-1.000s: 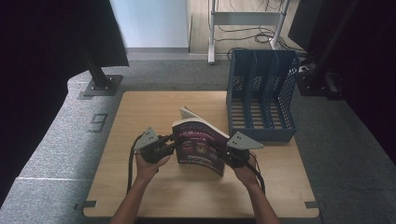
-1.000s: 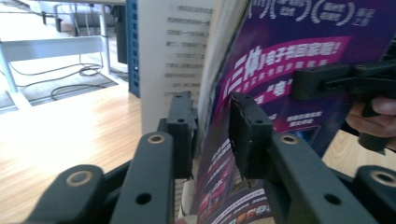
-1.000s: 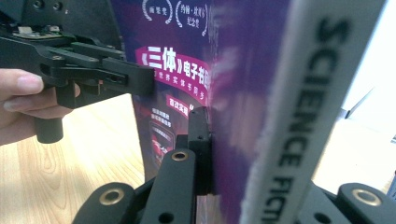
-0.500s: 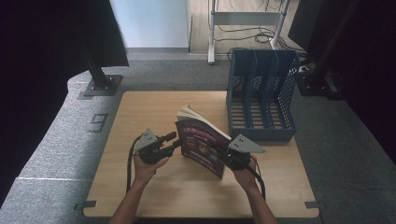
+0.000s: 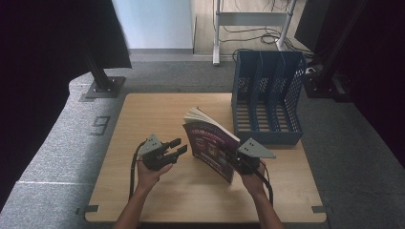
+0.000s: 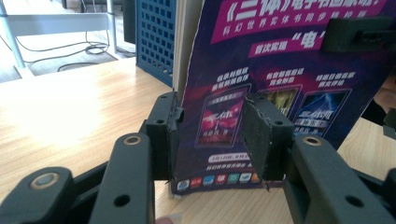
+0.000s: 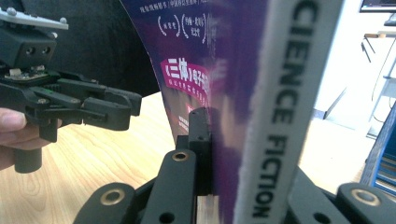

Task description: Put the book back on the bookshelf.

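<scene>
Behind the upright book point(image 5: 210, 143) stands a blue file rack point(image 5: 267, 98).

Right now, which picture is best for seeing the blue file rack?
The high view: it shows the whole blue file rack standing on the table, with its slots. The left gripper view catches one lattice side behind the book. The right gripper view shows a dark blue sliver at its edge.

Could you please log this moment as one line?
right gripper: shut on book, upright | left gripper: open, just released | file rack: behind
</scene>
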`<state>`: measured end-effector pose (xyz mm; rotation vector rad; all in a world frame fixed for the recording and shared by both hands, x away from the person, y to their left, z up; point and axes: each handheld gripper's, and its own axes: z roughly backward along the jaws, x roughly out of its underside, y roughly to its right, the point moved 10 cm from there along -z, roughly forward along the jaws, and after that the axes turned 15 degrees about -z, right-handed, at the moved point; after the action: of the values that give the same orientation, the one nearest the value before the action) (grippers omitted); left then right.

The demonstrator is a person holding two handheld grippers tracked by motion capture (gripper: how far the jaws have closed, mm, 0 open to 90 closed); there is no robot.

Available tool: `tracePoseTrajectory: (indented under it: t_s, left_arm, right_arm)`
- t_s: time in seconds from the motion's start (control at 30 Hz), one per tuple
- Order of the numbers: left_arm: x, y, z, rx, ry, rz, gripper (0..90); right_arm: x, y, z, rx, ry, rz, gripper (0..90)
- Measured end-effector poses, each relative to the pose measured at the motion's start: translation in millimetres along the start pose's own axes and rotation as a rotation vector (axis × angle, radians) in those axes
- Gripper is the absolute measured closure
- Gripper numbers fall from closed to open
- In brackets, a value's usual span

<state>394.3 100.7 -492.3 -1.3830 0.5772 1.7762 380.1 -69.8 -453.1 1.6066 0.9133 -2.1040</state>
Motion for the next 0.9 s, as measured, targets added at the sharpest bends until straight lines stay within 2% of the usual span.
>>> tracePoseTrajectory:
  t_s: [0.47, 0.9]
  left_arm:
    - [13.0, 2.1, -3.4, 0.015, -0.053, 0.005, 57.6]
    - [22.1, 4.6, -6.1, 0.026, -0.083, 0.012, 57.3]
  right_arm:
    - [-7.9, 2.1, 7.5, 0.015, 0.039, -0.008, 81.7]
    - [-17.5, 5.0, 16.1, 0.032, 0.079, -0.015, 81.8]
